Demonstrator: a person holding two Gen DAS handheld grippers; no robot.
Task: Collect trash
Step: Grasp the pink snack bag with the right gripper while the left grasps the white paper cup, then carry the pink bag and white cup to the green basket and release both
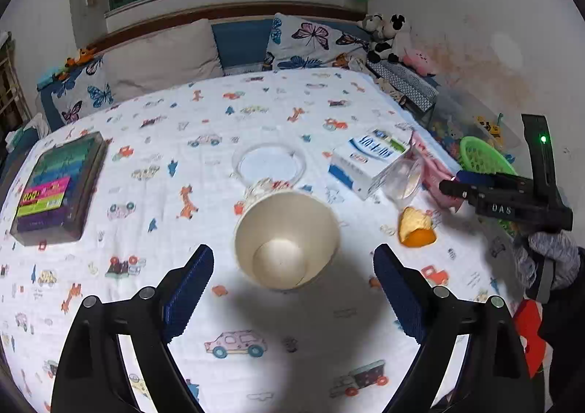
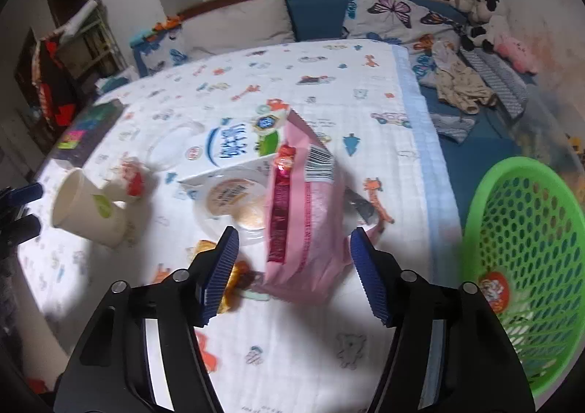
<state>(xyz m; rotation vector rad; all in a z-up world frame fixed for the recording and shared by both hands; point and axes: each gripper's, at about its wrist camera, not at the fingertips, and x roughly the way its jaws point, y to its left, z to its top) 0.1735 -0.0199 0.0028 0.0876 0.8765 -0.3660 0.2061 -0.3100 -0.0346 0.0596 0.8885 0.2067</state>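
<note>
Blue-padded, your left gripper (image 1: 293, 288) hangs with jaws wide, touching nothing, over the cup (image 1: 287, 239) lying on the bed (image 1: 256, 321). Your right gripper (image 2: 294, 276) straddles the pink bag (image 2: 303, 215), pads not pressing. Green basket (image 2: 526, 248) sits right.

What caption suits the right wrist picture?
Open right gripper nears a pink packet on the bed, green basket beside.
</note>
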